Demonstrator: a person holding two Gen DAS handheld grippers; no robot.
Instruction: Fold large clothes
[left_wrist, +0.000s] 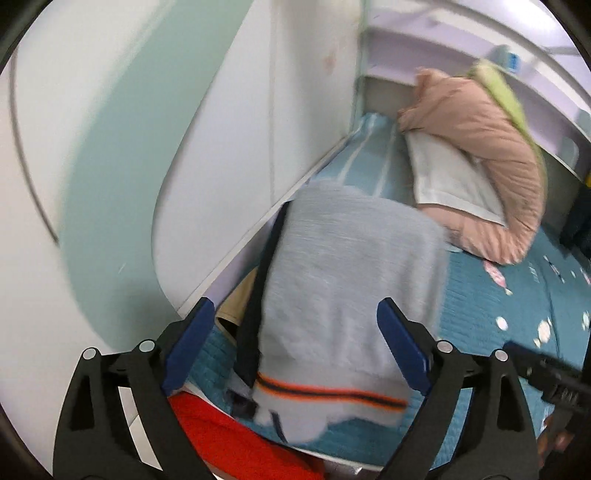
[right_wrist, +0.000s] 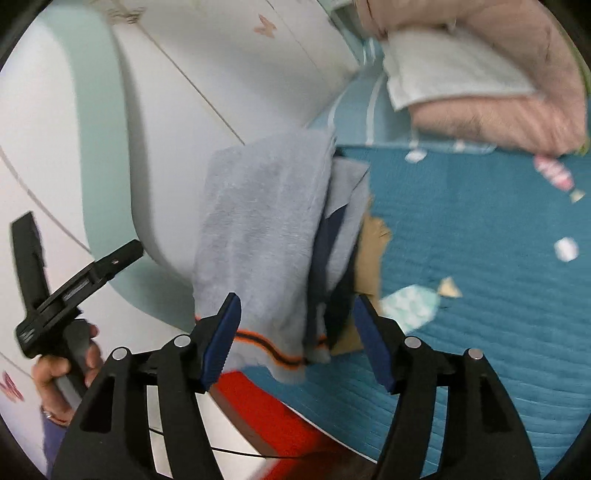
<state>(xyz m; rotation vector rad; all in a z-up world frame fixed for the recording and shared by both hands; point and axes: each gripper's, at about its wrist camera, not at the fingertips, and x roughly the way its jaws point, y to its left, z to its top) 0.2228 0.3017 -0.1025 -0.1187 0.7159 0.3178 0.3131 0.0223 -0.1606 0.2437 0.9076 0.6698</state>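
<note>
Grey fleece garment (left_wrist: 343, 295), orange-striped hem, lay folded in long strip at frame centre, on teal bedspread (left_wrist: 498, 295) beside white wall panel (left_wrist: 221, 147). My left gripper (left_wrist: 299, 347) hovered wide open over hem, holding nothing; right gripper (right_wrist: 295, 339) likewise spread, empty. Pink quilt (left_wrist: 480, 155) sat upper right. Risk I judged: hem near bed edge, careless pinch could drag strip off, undoing fold.
</note>
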